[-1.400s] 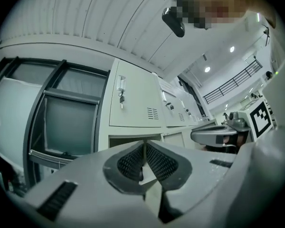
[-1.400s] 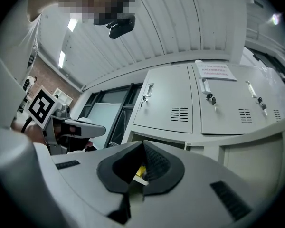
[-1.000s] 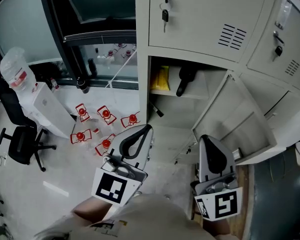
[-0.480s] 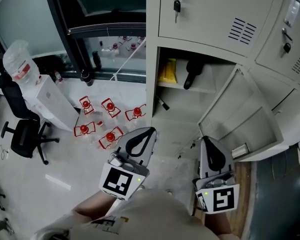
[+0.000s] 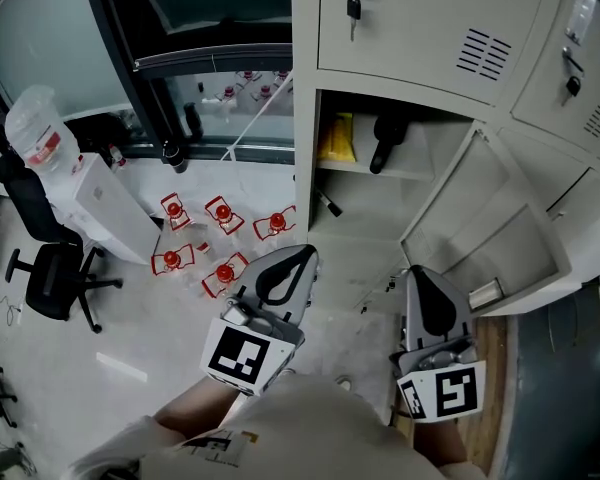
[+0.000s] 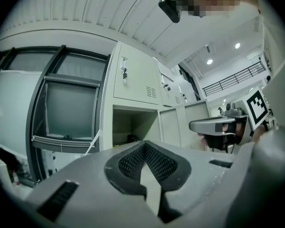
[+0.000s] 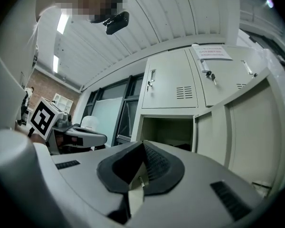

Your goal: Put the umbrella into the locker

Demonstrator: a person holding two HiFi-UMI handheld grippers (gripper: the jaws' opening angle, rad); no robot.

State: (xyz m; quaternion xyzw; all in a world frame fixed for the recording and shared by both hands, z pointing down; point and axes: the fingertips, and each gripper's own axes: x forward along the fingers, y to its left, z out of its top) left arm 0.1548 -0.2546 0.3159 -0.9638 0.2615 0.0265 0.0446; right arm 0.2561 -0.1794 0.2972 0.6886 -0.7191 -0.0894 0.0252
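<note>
**While waiting before the open locker: both tools shut, nothing held**

Held level and side by side at 6 o'clock of the open locker compartment (image 5: 365, 230): left gripper (image 5: 302, 258) and right gripper (image 5: 420, 278), each with jaws pressed fully together and nothing between the pads. Probably kept clear of the opening because no load remaining to carry. Swung out toward 4 o'clock of the compartment: door (image 5: 480, 238), leaving the mouth free. On the upper shelf (image 5: 410, 176), at 12 o'clock of the grippers: black folded umbrella (image 5: 384, 143), so judged from shape alone, standing tilted with its lower end on the shelf. Just at its 9 o'clock: yellow item (image 5: 335, 140). Below the shelf, toward 9 o'clock of the lower space: small dark object (image 5: 325, 205), too small to identify. At 12 o'clock, on the closed door above: key (image 5: 352, 10) hanging from the lock.
</note>
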